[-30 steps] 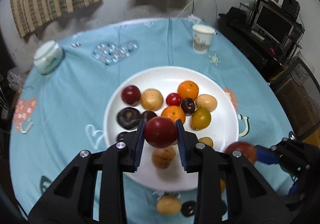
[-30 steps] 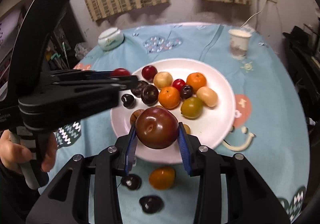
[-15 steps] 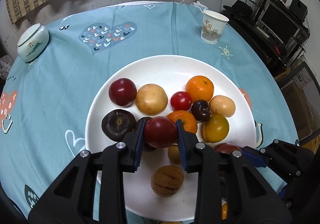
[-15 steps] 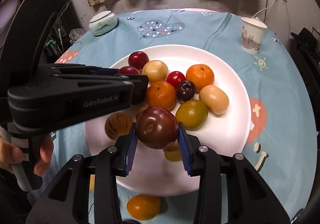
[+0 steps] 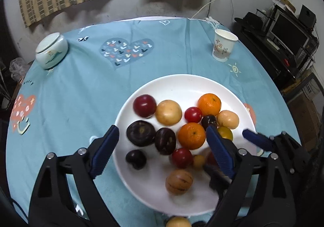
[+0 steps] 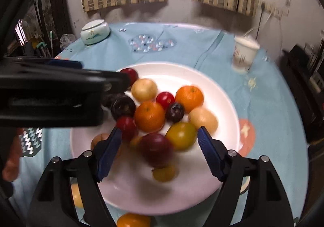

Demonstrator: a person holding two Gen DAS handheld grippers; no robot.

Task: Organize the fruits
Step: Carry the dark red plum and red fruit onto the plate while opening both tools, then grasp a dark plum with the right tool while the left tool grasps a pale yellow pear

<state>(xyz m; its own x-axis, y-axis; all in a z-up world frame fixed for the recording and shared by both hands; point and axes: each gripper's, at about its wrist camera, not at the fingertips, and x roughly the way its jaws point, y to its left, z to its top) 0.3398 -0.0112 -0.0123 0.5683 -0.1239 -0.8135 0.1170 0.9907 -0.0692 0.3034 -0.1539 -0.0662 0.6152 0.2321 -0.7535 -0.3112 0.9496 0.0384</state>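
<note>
A white plate (image 5: 182, 79) on the blue cloth holds several plums, oranges and yellow fruits. My left gripper (image 5: 162, 152) hovers over its near left side, jaws opening wide. A red plum (image 5: 182, 157) lies on the plate below them, untouched by either pad. In the right wrist view my right gripper (image 6: 160, 152) is over the plate's (image 6: 222, 89) near side, jaws also opening. A dark red plum (image 6: 156, 150) shows blurred between them, clear of both pads. The left gripper's black body (image 6: 60, 95) crosses that view at the left and hides some fruit.
A paper cup (image 5: 222, 48) stands at the far right and a lidded ceramic jar (image 5: 51, 51) at the far left. Loose fruit lies off the plate by the near edge: a yellow one (image 5: 178, 222) and an orange one (image 6: 132, 220). A desk with a monitor (image 5: 287, 30) stands right of the table.
Both grippers have let go: the left one's red plum now lies on the plate, and the right one's dark red plum has dropped out of its pads. Both pairs of jaws have spread.
</note>
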